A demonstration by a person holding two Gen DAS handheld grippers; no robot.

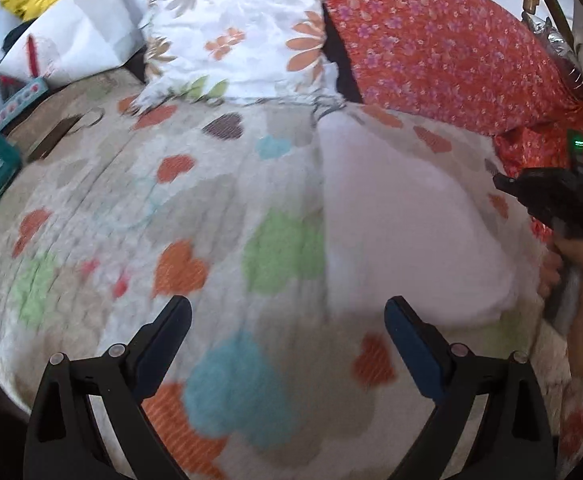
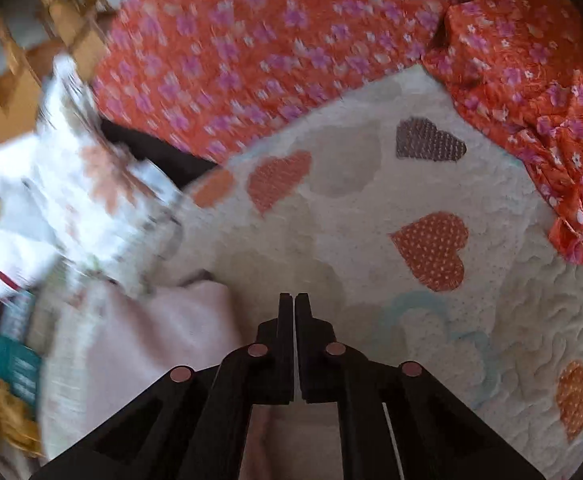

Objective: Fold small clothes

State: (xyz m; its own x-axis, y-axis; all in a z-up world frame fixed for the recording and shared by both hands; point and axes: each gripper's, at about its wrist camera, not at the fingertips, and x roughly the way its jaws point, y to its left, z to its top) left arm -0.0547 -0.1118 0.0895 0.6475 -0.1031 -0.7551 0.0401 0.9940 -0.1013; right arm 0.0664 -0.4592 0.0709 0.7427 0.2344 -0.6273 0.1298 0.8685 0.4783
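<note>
Pale pink garment [image 1: 407, 232] flat on quilt [image 1: 211, 208] | left gripper [image 1: 287, 312] wide open, empty | right gripper [image 2: 294, 300] closed on nothing | risk — closed jaws snag or drag cloth, spoiling fold.

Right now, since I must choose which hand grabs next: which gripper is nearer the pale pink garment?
Right. The right gripper, shut and empty, hovers at the edge of the pale pink garment. The left gripper is open, over the heart quilt, with the garment just past its right finger.

a bedroom: quilted bed [image 1: 219, 216] with pillows [image 1: 235, 28].
</note>
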